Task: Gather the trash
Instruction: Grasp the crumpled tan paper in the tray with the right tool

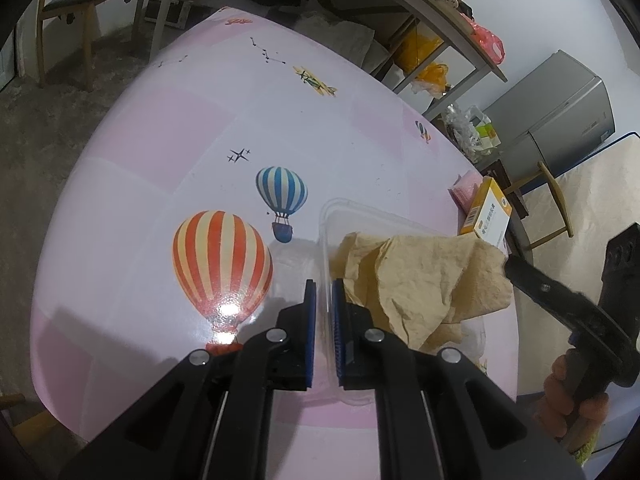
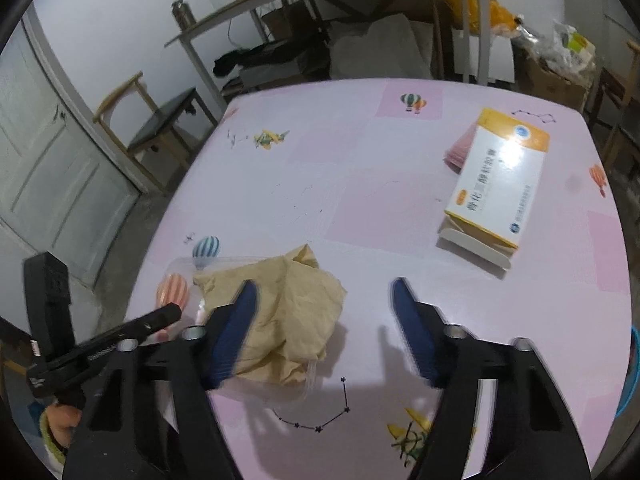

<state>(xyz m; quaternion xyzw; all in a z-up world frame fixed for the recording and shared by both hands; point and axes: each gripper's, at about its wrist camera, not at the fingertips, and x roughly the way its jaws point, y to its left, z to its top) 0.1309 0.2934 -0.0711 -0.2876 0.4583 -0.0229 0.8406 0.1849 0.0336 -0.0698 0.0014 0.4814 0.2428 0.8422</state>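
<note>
A crumpled tan paper lies in a shallow clear plastic container on the pink balloon-print table. My left gripper is shut on the container's near rim, with the thin clear wall between its blue pads. In the right wrist view my right gripper stands open over the paper. Its left finger overlaps the paper and its right finger is over bare table beside it. A yellow-and-white carton lies at the far right of the table, with an end flap open.
A pink pad lies under the carton's far end. A blue basin shows past the table's right edge. Beyond the table stand a wooden chair, a shelf with bags and a grey cabinet.
</note>
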